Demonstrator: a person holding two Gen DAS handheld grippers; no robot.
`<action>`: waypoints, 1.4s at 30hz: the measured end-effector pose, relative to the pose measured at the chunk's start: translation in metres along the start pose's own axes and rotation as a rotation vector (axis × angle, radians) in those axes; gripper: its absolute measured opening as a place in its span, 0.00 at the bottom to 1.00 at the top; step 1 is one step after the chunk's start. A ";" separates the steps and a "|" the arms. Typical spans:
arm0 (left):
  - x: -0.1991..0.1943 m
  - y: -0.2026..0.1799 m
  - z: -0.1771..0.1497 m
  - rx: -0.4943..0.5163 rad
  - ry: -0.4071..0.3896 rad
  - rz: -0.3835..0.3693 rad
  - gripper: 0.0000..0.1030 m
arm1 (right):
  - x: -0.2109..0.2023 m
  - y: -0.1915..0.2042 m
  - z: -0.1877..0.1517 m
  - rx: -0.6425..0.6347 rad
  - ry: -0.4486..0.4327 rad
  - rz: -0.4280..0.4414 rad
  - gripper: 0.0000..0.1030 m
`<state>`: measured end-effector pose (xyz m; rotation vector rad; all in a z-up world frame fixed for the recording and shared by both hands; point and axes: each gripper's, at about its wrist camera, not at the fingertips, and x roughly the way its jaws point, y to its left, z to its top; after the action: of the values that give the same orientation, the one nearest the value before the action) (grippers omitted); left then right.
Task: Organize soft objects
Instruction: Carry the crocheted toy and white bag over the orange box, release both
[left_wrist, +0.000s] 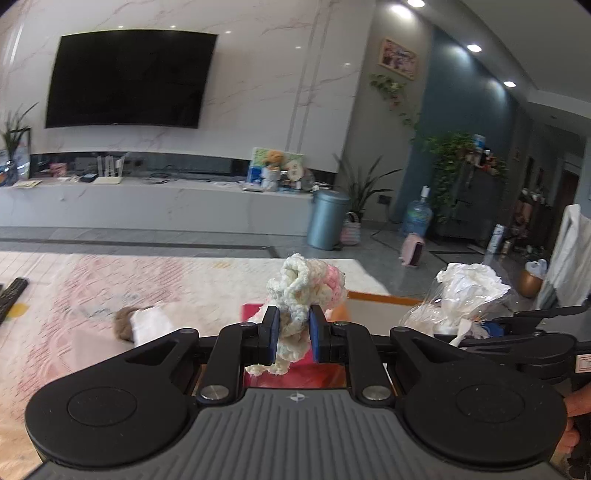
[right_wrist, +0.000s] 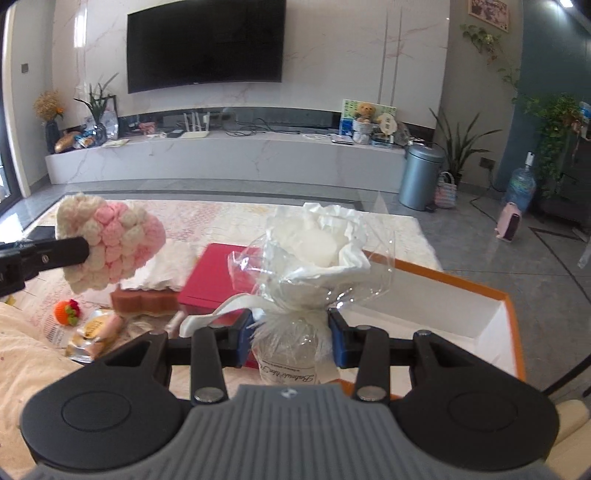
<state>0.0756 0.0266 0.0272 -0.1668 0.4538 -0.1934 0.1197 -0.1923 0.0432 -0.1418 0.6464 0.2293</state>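
Crocheted pink-and-cream bundle (left_wrist: 295, 295) sits clamped in the left gripper (left_wrist: 291, 334); right gripper (right_wrist: 291, 338) grips a cellophane-wrapped white bundle (right_wrist: 314, 254) (neither yet in the far-right orange-rimmed box (right_wrist: 509, 295)); near-left clutter remains.

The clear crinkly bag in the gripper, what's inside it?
Inside the clear bag, held by the right gripper, white tissue paper is bunched around something round and white. The paper covers most of it, so what it is cannot be told.
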 end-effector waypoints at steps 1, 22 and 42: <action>0.005 -0.006 0.002 0.005 -0.001 -0.021 0.18 | 0.000 -0.008 0.001 0.003 0.007 -0.018 0.40; 0.131 -0.091 -0.017 0.188 0.209 -0.251 0.18 | 0.110 -0.121 -0.003 0.155 0.396 -0.063 0.41; 0.183 -0.103 -0.046 0.312 0.370 -0.235 0.18 | 0.199 -0.115 -0.026 0.100 0.611 -0.012 0.45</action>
<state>0.2010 -0.1193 -0.0686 0.1261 0.7645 -0.5267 0.2878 -0.2754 -0.0917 -0.1186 1.2619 0.1392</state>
